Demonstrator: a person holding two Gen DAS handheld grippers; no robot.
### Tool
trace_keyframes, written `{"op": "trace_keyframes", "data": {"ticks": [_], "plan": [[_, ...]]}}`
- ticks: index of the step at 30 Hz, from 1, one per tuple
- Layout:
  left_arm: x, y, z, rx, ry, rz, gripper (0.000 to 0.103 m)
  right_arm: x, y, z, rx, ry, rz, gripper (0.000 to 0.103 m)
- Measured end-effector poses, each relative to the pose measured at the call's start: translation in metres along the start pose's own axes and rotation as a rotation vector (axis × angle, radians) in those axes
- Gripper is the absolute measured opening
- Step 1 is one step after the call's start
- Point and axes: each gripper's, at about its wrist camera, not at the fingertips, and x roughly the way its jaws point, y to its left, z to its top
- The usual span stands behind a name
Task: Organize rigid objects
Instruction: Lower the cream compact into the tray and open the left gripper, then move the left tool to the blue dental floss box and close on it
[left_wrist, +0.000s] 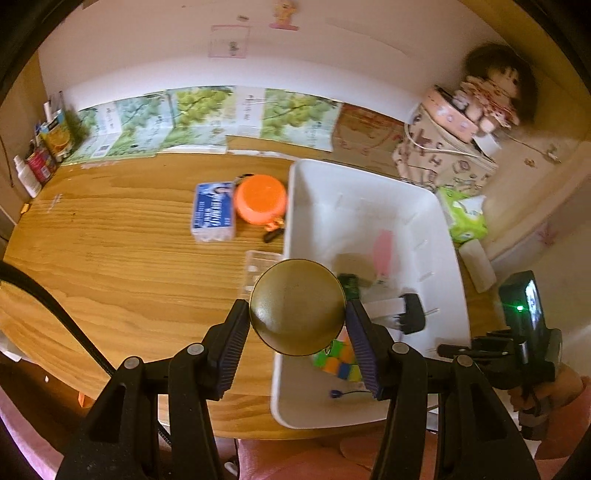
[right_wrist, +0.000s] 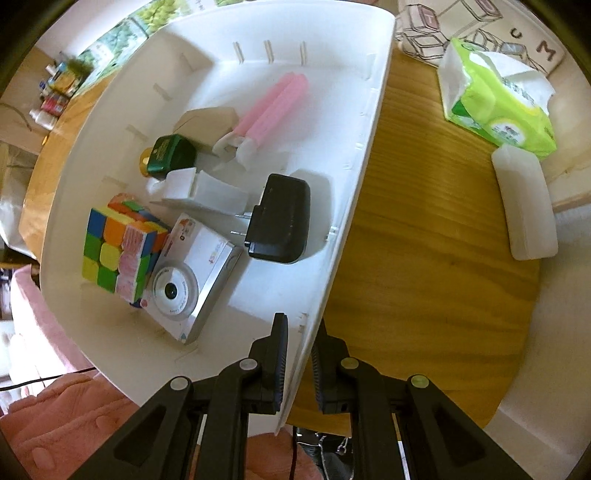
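Note:
My left gripper (left_wrist: 296, 308) is shut on a round gold tin (left_wrist: 298, 306), one pad pressing on each side. It holds the tin above the left rim of the white bin (left_wrist: 369, 206). My right gripper (right_wrist: 298, 343) points down and is shut on the bin's near right wall (right_wrist: 354, 184), one finger inside and one outside. In the bin lie a colour cube (right_wrist: 114, 247), a white toy camera (right_wrist: 188, 280), a black plug adapter (right_wrist: 282, 218), a green jar (right_wrist: 168, 155), a beige box (right_wrist: 207, 123) and a pink clip (right_wrist: 273, 107).
On the wooden table left of the bin are a blue pack (left_wrist: 213, 212), an orange bowl (left_wrist: 260, 203) and a small clear box (left_wrist: 258, 262). Right of the bin lie a green tissue pack (right_wrist: 498, 99) and a white case (right_wrist: 526, 206). A patterned bag (left_wrist: 439, 147) stands behind.

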Motion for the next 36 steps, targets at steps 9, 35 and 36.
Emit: {"op": "trace_keyframes", "data": {"ticks": [9,35,36], "plan": [[0.009,-0.043,-0.001,0.075,0.006,-0.054,0.057,0.013,0.018,0.003,-0.064,0.008,0.003,0.013],[0.021,-0.077,0.011,0.181,0.008,-0.164,0.077,0.011,0.013,0.009,0.0,0.028,-0.003,0.013],[0.02,-0.073,0.012,0.179,0.006,-0.163,0.077,0.011,0.012,0.009,0.011,0.03,-0.007,0.013]]}}
